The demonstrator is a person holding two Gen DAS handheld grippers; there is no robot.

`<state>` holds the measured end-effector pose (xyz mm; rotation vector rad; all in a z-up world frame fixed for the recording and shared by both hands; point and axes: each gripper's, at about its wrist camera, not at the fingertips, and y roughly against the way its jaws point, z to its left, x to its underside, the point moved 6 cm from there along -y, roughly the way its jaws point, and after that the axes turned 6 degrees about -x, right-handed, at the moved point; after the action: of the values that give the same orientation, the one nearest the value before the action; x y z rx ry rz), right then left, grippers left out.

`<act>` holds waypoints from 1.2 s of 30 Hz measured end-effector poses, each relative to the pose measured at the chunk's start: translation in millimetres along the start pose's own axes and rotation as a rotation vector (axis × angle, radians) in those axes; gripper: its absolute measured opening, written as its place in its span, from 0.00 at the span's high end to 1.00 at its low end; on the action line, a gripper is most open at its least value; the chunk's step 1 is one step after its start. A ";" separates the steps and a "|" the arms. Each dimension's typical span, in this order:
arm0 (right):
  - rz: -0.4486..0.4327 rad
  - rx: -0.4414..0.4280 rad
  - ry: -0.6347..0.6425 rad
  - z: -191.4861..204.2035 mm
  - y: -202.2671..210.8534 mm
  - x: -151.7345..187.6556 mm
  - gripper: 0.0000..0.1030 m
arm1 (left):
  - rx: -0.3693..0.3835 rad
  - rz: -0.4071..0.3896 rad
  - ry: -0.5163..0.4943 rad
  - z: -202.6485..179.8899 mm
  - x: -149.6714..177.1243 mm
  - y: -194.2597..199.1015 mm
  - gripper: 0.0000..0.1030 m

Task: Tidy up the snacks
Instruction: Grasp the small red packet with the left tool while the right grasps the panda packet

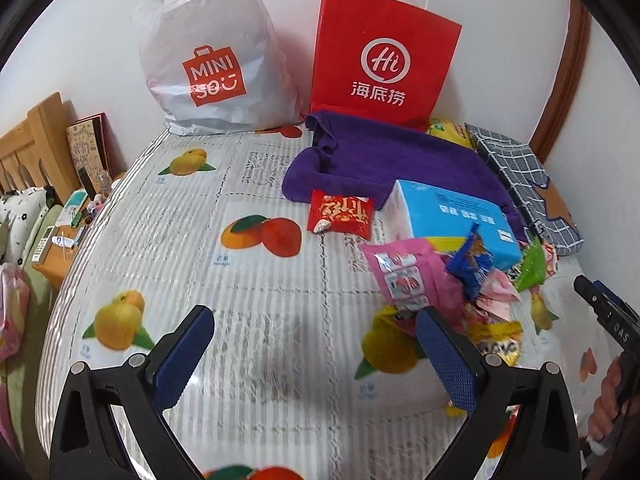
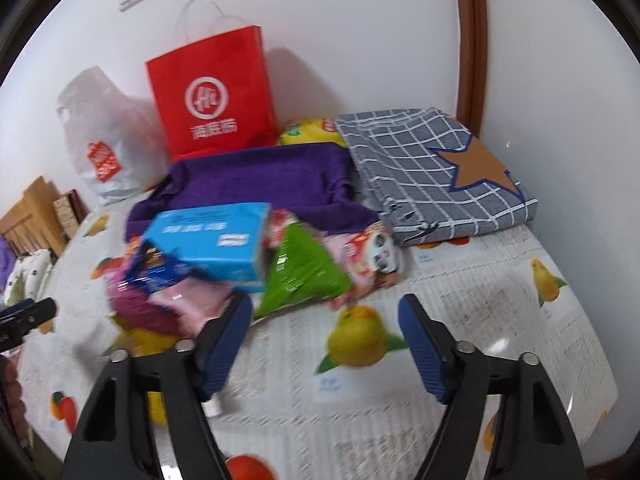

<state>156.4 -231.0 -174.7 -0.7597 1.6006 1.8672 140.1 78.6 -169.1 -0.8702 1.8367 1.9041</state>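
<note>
left gripper (image 1: 314,344) fingers apart, empty; right gripper (image 2: 326,334) fingers apart, empty, near snack pile (image 2: 224,264).

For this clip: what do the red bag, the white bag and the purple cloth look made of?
Red bag: likely paper, matte; it stands stiff with sharp folds and thin cord handles.
White bag: thin plastic film, faintly glossy; it slumps in soft wrinkles and has a die-cut handle hole.
Purple cloth: soft fabric, perhaps terry or fleece; matte, fuzzy surface in rounded folds.
</note>
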 end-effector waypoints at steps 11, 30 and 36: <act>0.042 0.021 -0.016 -47.5 -64.5 -27.0 0.32 | -0.001 0.036 0.004 -3.9 -24.7 -31.0 0.02; 0.155 -0.182 -0.029 -38.3 -125.7 -28.5 0.32 | 0.008 0.102 -0.035 -21.9 -67.0 -88.2 0.02; 0.124 -0.192 0.013 -28.6 -112.2 -28.5 0.55 | 0.009 0.144 -0.053 -22.4 -71.8 -118.8 0.02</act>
<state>259.3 -246.1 -233.1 -0.7694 1.5222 2.1326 273.7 79.3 -212.9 -0.6942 1.9209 1.9816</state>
